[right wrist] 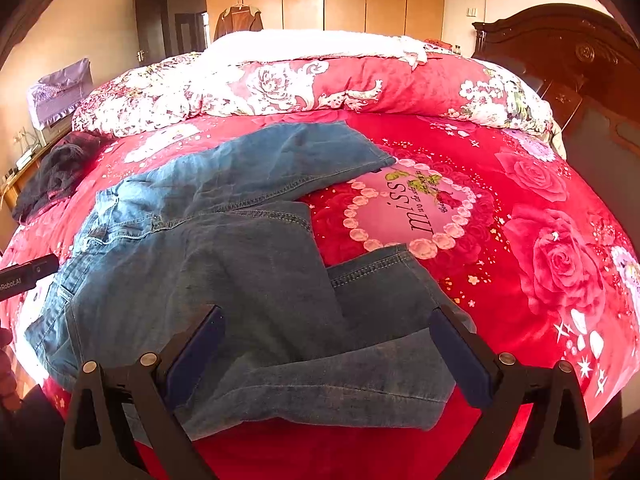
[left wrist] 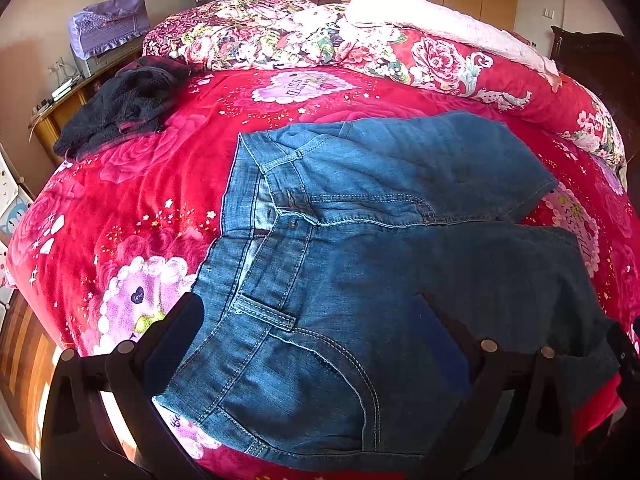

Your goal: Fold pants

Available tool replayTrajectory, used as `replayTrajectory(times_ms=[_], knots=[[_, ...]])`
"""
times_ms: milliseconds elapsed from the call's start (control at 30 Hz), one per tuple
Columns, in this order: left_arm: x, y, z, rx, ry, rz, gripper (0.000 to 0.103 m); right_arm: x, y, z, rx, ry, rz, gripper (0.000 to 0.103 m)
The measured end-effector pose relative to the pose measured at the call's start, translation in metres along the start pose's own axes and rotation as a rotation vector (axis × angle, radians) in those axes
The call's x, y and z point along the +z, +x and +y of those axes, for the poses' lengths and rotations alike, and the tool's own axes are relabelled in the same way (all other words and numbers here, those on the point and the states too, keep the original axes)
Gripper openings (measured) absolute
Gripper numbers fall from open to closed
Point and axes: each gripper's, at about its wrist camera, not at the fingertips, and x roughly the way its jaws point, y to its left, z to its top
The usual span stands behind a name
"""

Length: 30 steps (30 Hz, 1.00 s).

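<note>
Jeans flat on bedspread | between both grippers' spread jaws

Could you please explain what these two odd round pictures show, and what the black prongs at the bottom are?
There is no robot arm here: a person holds a two-finger tool in each hand, with a wide-angle camera on each looking along its fingers. The black prongs are those tongs. One picture looks from the left tongs, the other from the right tongs. Both stand open and hold nothing. A pair of blue jeans lies on a red floral bedspread, the near leg bent back on itself. The left tongs face the waistband, the right ones the legs. A dark garment lies further off, beside a rolled quilt.
</note>
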Motion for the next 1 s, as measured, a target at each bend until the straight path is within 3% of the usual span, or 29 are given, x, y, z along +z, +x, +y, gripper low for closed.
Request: replayTrajectory(times_ms=[1000], knots=[[0.001, 0.003, -0.021, -0.020, 0.021, 0.055, 0.103, 0.020, 0.010, -0.022, 0.003, -0.003, 0.013, 0.102]])
